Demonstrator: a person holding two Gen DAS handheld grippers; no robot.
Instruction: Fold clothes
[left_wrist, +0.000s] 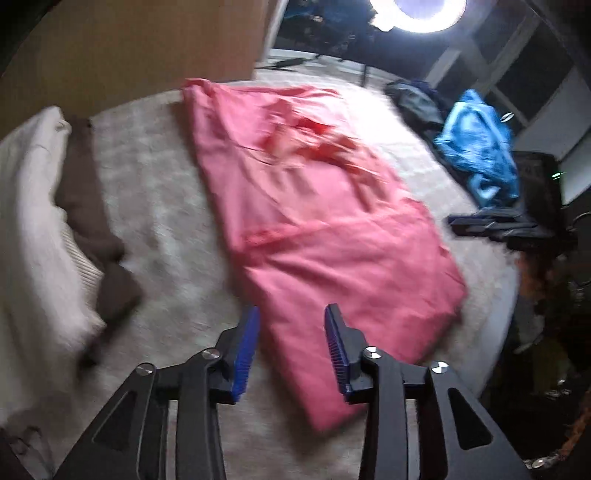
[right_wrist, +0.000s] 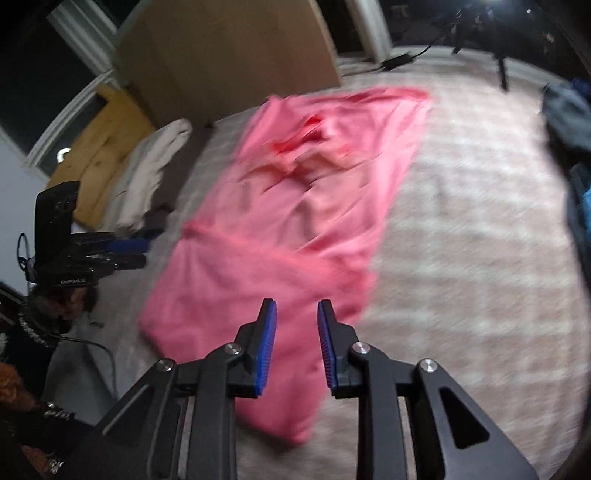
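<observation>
A pink garment (left_wrist: 314, 221) lies spread lengthwise on a pale carpet, with creases and a fold across its middle. It also shows in the right wrist view (right_wrist: 288, 229). My left gripper (left_wrist: 291, 321) is open and empty, hovering above the garment's near end. My right gripper (right_wrist: 297, 314) is open and empty, also above the near end. The left gripper shows at the left of the right wrist view (right_wrist: 122, 251). The right gripper shows at the right of the left wrist view (left_wrist: 491, 225).
A white cloth (left_wrist: 33, 206) and a brown cloth (left_wrist: 92, 221) lie at the left. A blue garment (left_wrist: 476, 147) and dark clothes (left_wrist: 413, 99) lie at the far right. A wooden panel (right_wrist: 229, 55) stands behind. A bright lamp (left_wrist: 421, 14) shines at the top.
</observation>
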